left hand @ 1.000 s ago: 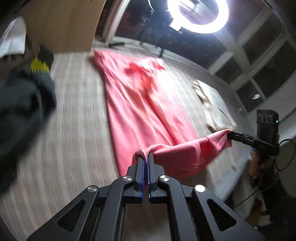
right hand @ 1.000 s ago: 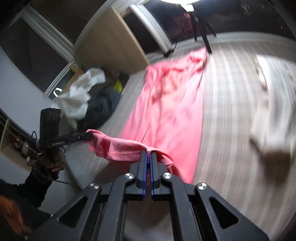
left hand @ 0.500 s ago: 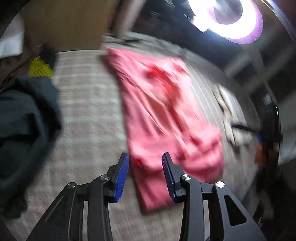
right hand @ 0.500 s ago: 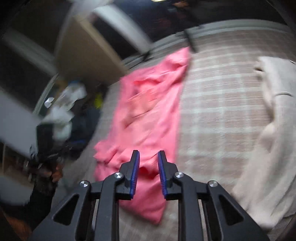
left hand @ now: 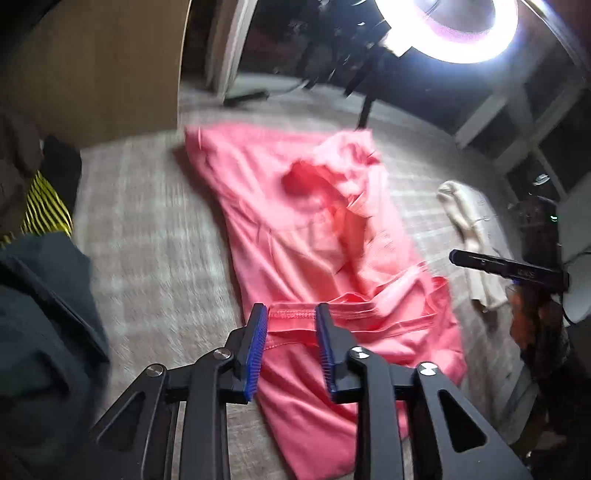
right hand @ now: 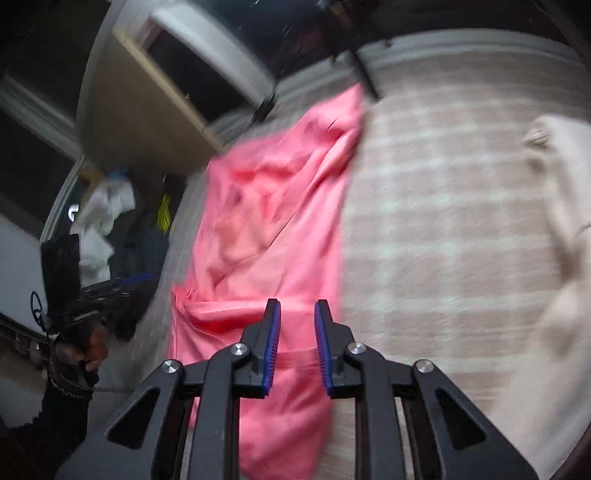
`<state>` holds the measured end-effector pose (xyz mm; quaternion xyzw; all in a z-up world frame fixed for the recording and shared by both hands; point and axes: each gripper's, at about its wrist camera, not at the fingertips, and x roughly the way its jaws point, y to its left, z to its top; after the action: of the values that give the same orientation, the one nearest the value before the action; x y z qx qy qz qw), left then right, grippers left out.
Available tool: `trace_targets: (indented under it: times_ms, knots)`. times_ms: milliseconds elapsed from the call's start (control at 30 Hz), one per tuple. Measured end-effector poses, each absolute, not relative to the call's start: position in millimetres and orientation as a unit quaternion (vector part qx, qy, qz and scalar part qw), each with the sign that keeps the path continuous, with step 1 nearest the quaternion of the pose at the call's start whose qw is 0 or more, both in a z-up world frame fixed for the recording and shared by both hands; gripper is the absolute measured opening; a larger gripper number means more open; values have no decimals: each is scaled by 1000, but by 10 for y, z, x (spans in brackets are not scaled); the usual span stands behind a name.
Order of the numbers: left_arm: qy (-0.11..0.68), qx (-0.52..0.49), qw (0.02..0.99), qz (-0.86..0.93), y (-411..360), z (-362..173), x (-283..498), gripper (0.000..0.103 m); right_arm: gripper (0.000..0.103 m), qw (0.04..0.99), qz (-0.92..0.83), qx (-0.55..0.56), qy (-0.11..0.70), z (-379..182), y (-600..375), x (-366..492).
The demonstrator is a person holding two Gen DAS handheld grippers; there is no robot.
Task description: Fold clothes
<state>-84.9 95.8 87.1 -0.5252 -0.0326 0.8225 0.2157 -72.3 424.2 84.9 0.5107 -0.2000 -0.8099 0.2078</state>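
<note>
Both the left gripper (left hand: 291, 347) and right gripper (right hand: 297, 347) are held released above the pink garment (left hand: 317, 236), whose near hem is laid doubled back, consistent with 1 fold.

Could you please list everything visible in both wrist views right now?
pink fabric garment: one, pink, lying lengthwise mid-bed, near end folded over.
checked beige bedcover: one, beige-white, under everything.
cream knitted garment: one, cream, right of the pink one.
dark grey garment: one, dark, on the left.
yellow-black striped cloth: one, far left.
white crumpled cloth: one, beside the dark pile.
ring light: one, lit, beyond the bed.
left hand-held gripper: black, blue pads, open above hem.
right hand-held gripper: same, open.
</note>
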Motion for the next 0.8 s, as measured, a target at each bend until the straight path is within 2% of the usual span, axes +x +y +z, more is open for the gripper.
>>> trace_targets:
  times_ms: [67, 267, 367, 600, 667, 733, 800]
  knots:
    - [-16, -530, 208, 822, 865, 879, -706, 30, 20, 210, -810, 516, -183, 907, 4251, -598]
    - [-58, -579, 205, 787, 637, 486, -349, 33, 20, 213, -806, 537, -133, 794, 4076, -321]
    - [-56, -582, 196, 787, 658, 347, -401, 34, 20, 205, -810, 542, -89, 737, 3937, -423]
    - [-46, -558, 222, 798, 805, 257, -779, 36, 23, 206, -799, 562, -48, 582, 3853, -628]
    - [-57, -552, 226, 800, 796, 251, -844, 32, 23, 206, -802, 559, -35, 583, 3825, -632]
    - [-74, -542, 237, 803, 811, 237, -877, 4, 23, 209, -806, 551, -54, 614, 3889, -642]
    - [-73, -531, 240, 809, 829, 270, -857, 2, 4, 212, -809, 542, -81, 651, 3970, -654]
